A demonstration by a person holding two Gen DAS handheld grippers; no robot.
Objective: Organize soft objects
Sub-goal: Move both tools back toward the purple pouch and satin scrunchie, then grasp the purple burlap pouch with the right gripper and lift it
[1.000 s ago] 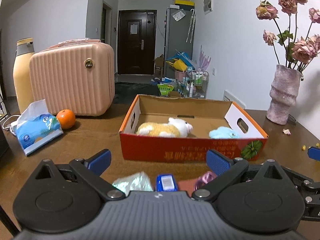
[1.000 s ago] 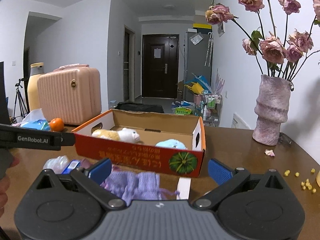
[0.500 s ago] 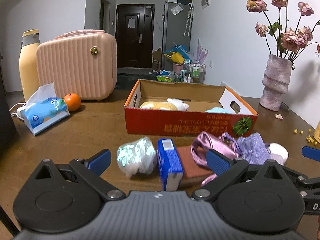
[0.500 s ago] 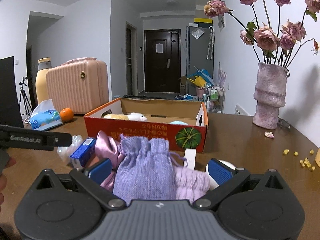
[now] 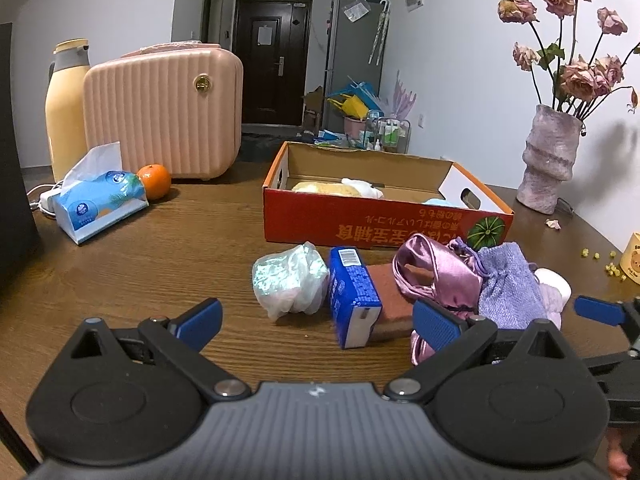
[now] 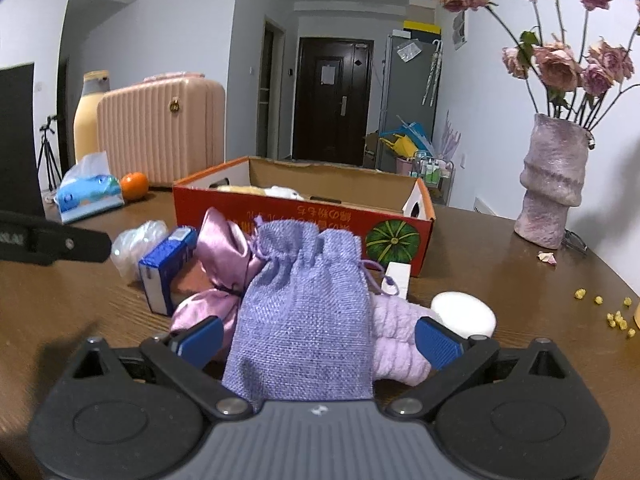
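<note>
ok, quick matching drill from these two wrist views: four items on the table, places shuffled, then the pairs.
Items:
1. orange
2. lilac drawstring bag
3. yellow and white plush toy
4. vase of dried roses

Places:
A. inside the cardboard box
B. between the open fingers of the right hand-held gripper
C. far right of the table
D. beside the tissue pack, in front of the pink case

Pairs: 1-D, 2-B, 3-A, 4-C
</note>
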